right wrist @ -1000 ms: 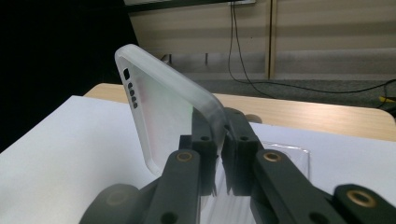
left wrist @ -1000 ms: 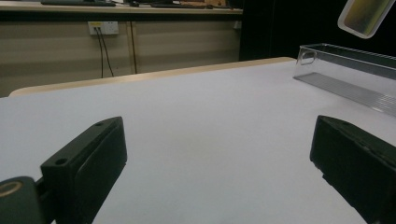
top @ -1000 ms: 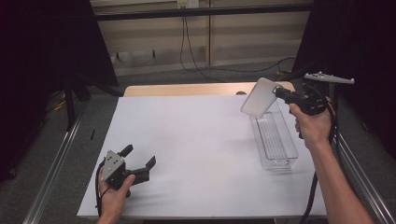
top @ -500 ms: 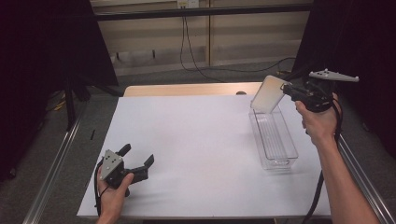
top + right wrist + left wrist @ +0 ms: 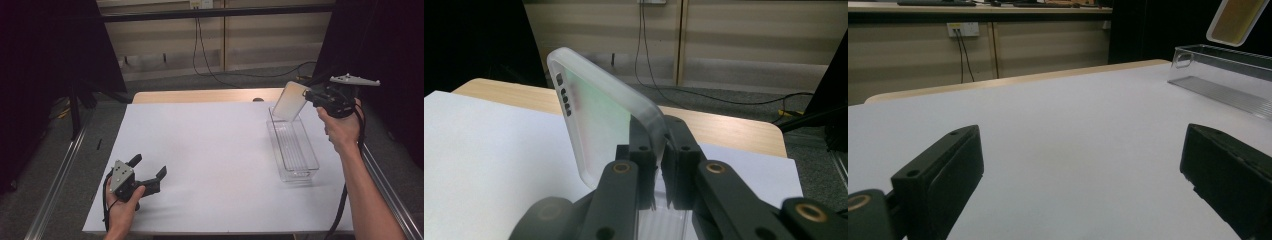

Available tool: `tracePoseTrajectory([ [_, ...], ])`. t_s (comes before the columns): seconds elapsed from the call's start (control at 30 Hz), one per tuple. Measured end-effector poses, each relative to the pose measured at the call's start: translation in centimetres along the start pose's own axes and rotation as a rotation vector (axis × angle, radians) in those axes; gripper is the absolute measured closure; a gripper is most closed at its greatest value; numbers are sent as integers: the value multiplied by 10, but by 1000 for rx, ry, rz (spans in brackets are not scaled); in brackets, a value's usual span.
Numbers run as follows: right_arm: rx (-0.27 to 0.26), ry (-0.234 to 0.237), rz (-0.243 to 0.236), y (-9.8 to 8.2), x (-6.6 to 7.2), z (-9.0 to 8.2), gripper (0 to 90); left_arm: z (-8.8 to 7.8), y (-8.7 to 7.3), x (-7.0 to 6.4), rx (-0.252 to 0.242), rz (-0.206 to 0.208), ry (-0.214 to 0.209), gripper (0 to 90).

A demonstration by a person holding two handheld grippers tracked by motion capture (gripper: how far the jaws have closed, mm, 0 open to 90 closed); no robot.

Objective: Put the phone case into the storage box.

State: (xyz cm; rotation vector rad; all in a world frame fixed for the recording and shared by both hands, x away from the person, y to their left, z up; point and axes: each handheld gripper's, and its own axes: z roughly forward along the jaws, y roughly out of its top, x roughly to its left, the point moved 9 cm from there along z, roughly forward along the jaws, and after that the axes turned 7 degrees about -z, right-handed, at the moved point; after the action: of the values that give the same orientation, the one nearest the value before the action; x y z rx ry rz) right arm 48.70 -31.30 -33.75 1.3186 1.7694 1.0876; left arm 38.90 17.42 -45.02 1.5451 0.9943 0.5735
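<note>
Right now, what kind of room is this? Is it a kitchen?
Probably not: it looks like a lab or recording booth. A plain white table stands between black curtains, cables trail across the floor, and each hand holds a gripper, left gripper and right gripper.

phone case (image 5: 290, 100) above tray (image 5: 295, 172) far end, tray on table (image 5: 210, 150) right side
</note>
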Motion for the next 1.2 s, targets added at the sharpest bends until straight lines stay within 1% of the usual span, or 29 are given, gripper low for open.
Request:
tracePoseTrajectory([
  [0.1, -1, 1, -6, -1, -2, 3, 842, 0, 0, 1, 2, 1, 3, 38],
  [0.2, 1, 2, -25, -2, -3, 6, 841, 0, -1, 2, 4, -16, 1, 38],
  [0.27, 4, 4, -32, -2, -4, 9, 842, 0, -1, 3, 8, -8, 5, 38],
  [0.33, 7, 6, -44, -3, -4, 11, 842, 0, -1, 2, 5, -10, 5, 38],
  [0.4, 13, 13, -47, -4, -4, 14, 842, 0, -1, 2, 8, -10, 5, 39],
  [0.53, 25, 11, -58, -6, -5, 20, 842, 0, -2, -1, 10, 13, 4, 38],
  [0.6, 29, 9, -66, -8, -5, 22, 842, 0, -2, -3, 9, 12, -3, 38],
  [0.77, 28, 16, -78, -9, -5, 28, 842, 0, -2, -2, 10, 12, 1, 38],
  [1.2, 37, -6, -77, -9, -12, 35, 842, -1, -2, -3, 9, 14, 0, 38],
])
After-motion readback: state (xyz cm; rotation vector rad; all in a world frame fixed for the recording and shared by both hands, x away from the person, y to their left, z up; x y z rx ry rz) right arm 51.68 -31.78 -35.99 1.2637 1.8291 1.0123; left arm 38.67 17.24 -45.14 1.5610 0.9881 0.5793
